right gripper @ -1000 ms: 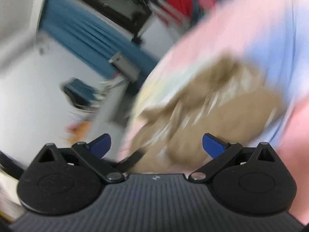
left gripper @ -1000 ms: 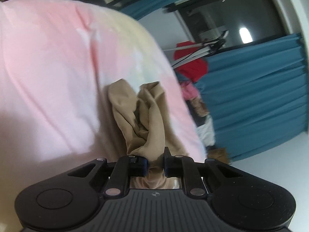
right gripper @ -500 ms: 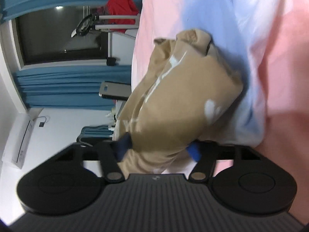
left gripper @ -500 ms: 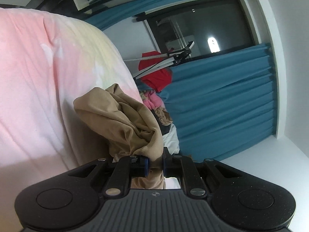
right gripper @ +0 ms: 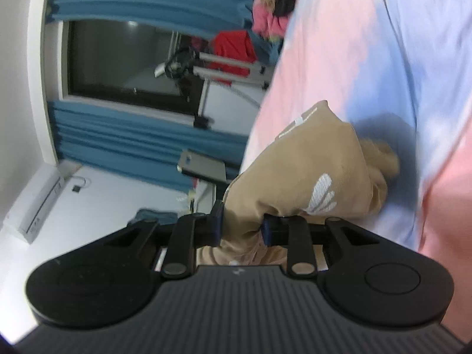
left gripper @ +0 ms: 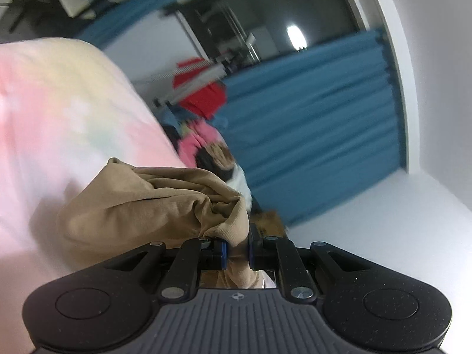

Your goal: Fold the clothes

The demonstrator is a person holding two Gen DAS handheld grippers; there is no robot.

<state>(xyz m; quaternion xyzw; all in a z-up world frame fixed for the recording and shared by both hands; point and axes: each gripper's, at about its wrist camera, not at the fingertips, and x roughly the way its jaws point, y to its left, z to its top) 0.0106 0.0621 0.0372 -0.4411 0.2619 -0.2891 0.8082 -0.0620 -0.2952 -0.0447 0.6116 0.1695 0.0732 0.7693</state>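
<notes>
Both tools now grip one tan garment (left gripper: 153,203) above the pastel bed (left gripper: 59,112), near its edge by the blue curtains (left gripper: 309,124). The right tool (right gripper: 241,226), wide open a second ago, is closing on a thick fold of it; the left tool (left gripper: 237,250) stays pinched on a gathered, finely ribbed bunch. White printed marks (right gripper: 321,194) show on the soft cloth.

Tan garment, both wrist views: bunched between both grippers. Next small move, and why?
Probably draw the two grippers apart to stretch it out. The tan knit garment with white print is crumpled in a wad over the pink and blue tie-dye bedspread. The left gripper pinches one bunch; the right gripper is closing on another fold, so finish that grip first.
</notes>
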